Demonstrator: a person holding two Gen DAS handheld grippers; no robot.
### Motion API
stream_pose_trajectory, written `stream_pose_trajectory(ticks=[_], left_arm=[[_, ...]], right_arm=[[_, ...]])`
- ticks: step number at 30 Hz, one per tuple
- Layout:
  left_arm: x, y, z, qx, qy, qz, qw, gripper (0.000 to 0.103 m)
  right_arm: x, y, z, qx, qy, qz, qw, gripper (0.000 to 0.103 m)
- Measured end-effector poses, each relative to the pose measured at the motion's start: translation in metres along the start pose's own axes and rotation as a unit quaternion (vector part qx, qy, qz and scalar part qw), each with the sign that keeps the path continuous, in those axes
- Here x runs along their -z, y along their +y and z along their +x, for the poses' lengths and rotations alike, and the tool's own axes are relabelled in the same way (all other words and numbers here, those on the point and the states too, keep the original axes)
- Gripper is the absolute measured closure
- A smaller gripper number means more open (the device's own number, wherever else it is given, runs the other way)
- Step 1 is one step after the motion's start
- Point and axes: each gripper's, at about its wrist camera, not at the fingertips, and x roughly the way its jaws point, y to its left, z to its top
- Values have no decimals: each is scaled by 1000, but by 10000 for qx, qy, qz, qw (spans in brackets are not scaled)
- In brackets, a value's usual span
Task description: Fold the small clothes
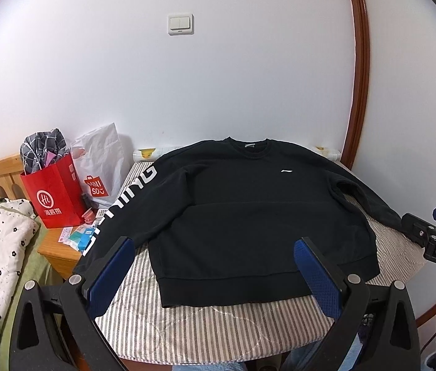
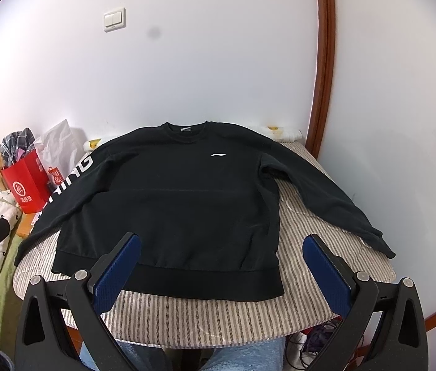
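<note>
Black long-sleeved cotton sweatshirt [image 2: 171,204] flat on striped counter [image 2: 218,318]; left gripper [image 1: 215,259] and right gripper [image 2: 221,255] fingers spread, empty.

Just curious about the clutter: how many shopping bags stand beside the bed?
2. A red paper bag stands on the wooden nightstand; a white plastic bag leans behind it against the wall. Others may be hidden.
</note>
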Motion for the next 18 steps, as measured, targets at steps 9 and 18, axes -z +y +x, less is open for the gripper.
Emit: stream_pose_trajectory(ticks=[9,18], left_arm=[[0,5,-1,9,6,-38,10000,0],[0,6,-1,17,14,-47,10000,0]], right_arm=[[-2,1,-2,-24,-8,-4,10000,0],[-2,4,-4,-19,-22,-16,10000,0]])
